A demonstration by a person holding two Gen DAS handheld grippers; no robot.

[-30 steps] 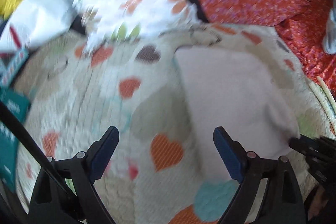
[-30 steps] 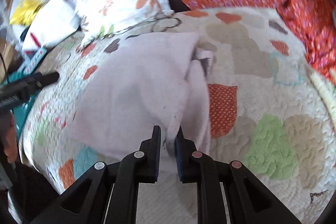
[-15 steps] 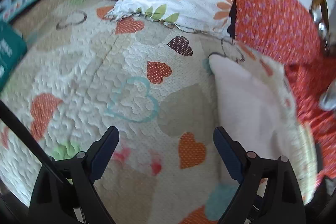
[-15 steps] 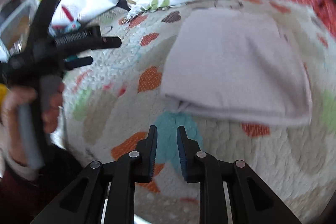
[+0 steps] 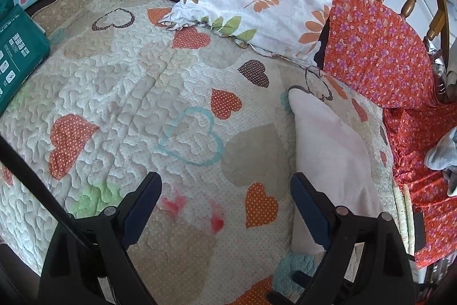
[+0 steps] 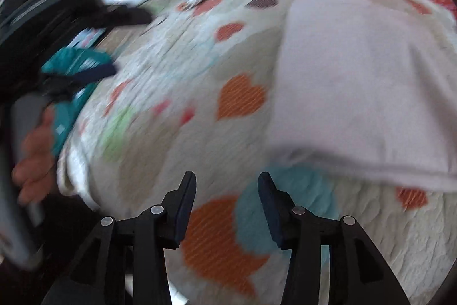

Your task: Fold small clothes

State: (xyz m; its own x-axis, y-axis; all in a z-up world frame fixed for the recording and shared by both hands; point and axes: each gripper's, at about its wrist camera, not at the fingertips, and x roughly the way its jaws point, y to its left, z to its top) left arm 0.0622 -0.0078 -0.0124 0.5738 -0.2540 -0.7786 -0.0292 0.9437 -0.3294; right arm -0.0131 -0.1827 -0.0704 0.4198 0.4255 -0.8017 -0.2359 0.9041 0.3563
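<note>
On the heart-print quilt (image 5: 177, 82) the folded white cloth (image 5: 331, 150) lies free — beside the left gripper (image 5: 225, 202), beyond the right gripper (image 6: 227, 187), both spread.

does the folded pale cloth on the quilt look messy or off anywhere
Nothing stands out. The folded pale cloth lies flat on the heart quilt, edges fairly even as far as the blurred right wrist view shows. Both the left gripper and right gripper are open and clear of it.
</note>
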